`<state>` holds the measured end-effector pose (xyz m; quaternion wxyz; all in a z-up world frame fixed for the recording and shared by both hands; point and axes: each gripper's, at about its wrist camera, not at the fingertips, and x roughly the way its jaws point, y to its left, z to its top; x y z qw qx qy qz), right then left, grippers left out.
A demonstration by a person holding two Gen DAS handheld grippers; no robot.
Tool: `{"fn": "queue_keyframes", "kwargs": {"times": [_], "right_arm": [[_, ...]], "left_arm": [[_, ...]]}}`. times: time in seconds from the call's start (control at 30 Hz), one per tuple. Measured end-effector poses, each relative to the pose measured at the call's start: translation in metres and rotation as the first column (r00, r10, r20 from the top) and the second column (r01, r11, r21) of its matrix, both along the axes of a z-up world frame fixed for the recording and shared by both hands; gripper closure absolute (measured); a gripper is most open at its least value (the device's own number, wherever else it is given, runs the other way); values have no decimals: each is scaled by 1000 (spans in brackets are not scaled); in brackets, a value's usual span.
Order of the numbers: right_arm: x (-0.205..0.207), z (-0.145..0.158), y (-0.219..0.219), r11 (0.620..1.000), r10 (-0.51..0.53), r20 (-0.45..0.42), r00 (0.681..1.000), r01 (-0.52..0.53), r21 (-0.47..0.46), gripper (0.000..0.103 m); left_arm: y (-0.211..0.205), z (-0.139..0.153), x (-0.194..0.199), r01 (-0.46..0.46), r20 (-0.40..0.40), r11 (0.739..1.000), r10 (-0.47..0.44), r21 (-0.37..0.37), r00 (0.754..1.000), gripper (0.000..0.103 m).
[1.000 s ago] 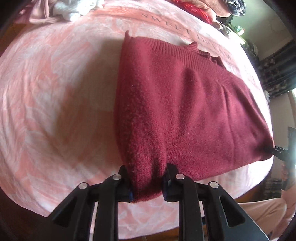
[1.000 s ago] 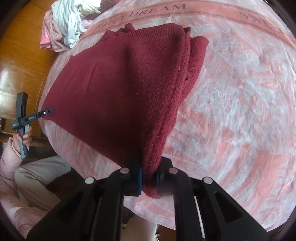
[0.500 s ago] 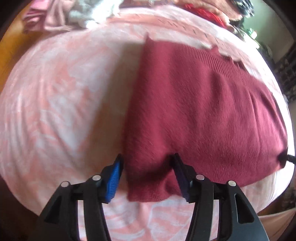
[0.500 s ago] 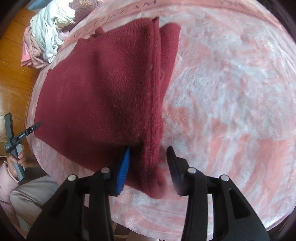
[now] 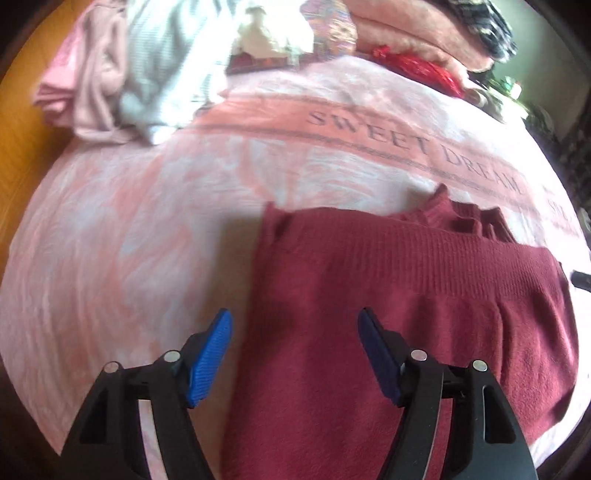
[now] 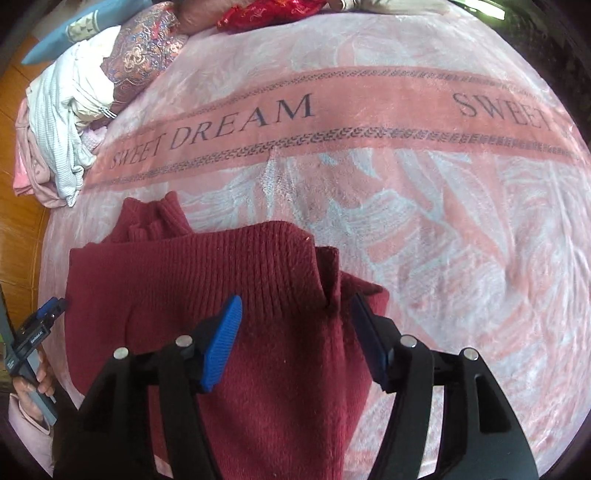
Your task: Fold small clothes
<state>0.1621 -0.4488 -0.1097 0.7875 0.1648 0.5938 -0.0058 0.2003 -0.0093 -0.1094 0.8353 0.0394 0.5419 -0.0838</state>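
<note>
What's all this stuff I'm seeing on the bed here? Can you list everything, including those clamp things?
Sweater: one, dark red knit, folded, lying flat on the blanket at the near edge.
Blanket: one, pink and white with the words SWEET DREAM, covering the bed.
Pile of clothes: one heap, white and pale pink, at the blanket's far left corner.
Patterned cushion: one, purple floral, behind the pile.
Blue pillow: one, far left corner.
Red cloth: one, bright red, far edge of the bed.
Floor: orange wood, left of the bed.
Left gripper: black with blue pads, jaws opening, above the sweater's left edge, gripping nothing.
Right gripper: same make, jaws opening, above the sweater's right edge, gripping nothing.
</note>
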Motion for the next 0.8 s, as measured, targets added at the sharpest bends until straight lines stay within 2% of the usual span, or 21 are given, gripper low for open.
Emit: {"fn": "queue_keyframes", "kwargs": {"times": [0.1,0.17,0.2,0.23,0.27,0.3,0.47,0.53,0.63,0.73,0.8], "right_arm": [[9,-12,6,1000,7,-7,1000,-7,-9,45],[13,-20,5,999,15,-20,1000,-14,33,63],[12,-20,5,999,22,-24,999,-21,37,66],[11,-20,7,999,33,-22,999,-32,29,73],[11,-19,8,999,40,-15,999,-40,21,90],[11,-18,8,999,41,-11,999,-41,15,97],[4,0,-12,999,-46,24,999,45,26,98],[5,-10,-19,996,-77,4,997,77,34,98],[8,-35,-17,996,-92,-33,995,92,-4,97],[10,-34,-8,995,-72,-24,997,70,-71,97],[9,-32,-6,994,-71,-23,997,69,-85,96]], "left_arm": [[-8,-5,5,37,2,998,-37,-41,999,32],[-10,-9,11,31,0,998,-31,-46,1000,32],[-11,-13,13,24,-7,999,-25,-44,1000,32],[-13,-17,16,18,-13,999,-19,-43,1000,32],[-14,-22,19,10,-19,999,-10,-42,1000,32],[-14,-27,22,0,-23,999,-1,-42,1000,33],[-20,-37,34,-16,-30,1000,16,-24,999,32],[-22,-41,37,-19,-44,1000,18,-19,999,31],[-21,-45,38,-40,-45,999,38,-29,998,31],[-22,-43,35,-33,-32,999,32,-25,999,31],[-18,-40,33,-44,-23,998,43,-43,999,31]]}}
